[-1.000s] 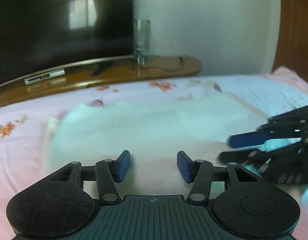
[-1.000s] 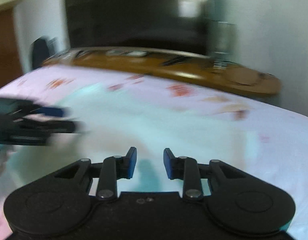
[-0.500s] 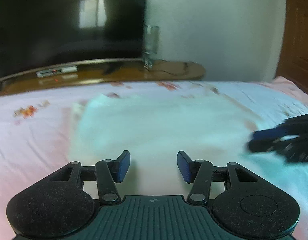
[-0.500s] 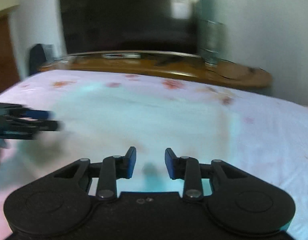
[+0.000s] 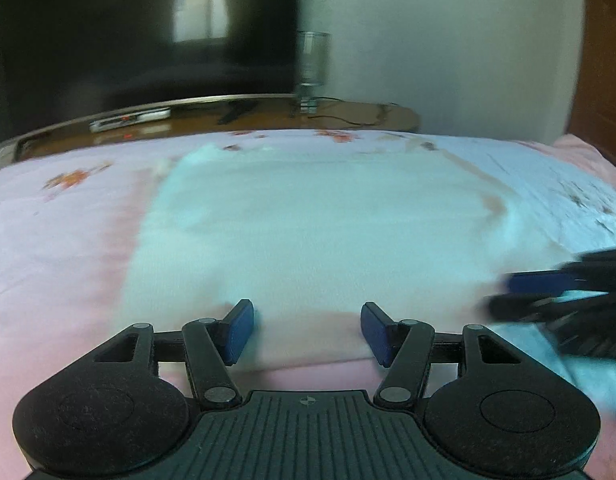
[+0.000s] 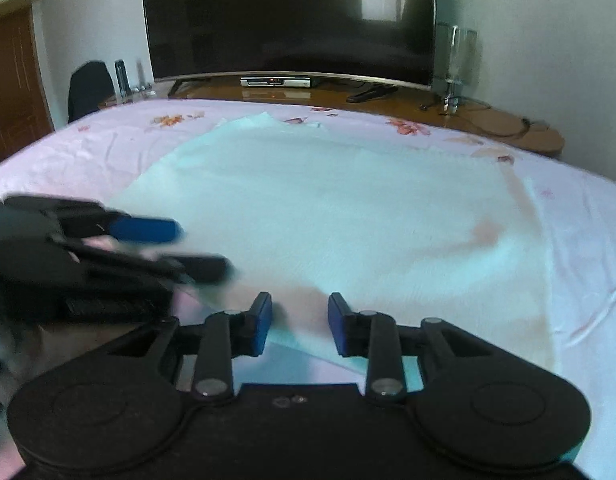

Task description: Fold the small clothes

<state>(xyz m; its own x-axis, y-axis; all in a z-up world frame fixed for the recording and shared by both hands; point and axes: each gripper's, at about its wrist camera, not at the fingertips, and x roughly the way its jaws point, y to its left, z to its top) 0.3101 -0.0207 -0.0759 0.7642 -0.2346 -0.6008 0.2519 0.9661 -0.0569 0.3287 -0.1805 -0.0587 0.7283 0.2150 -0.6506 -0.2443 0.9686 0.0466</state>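
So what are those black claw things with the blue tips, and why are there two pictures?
Those are two hand-held grabbers. A person holds one in each hand, and each has a little camera looking out along its two fingers. So one picture comes from the left gripper and the other from the right gripper. Each camera also catches the other grabber poking in from the side, a bit blurry.

They are over a bed with a pink flowered sheet. On it lies a pale mint-green cloth, spread flat, waiting to be folded. Behind the bed there is a big dark TV on a wooden shelf, with a clear glass beside the TV.

Nothing is held. The left jaws are opening, the right stand apart, both just over the cloth's near edge.
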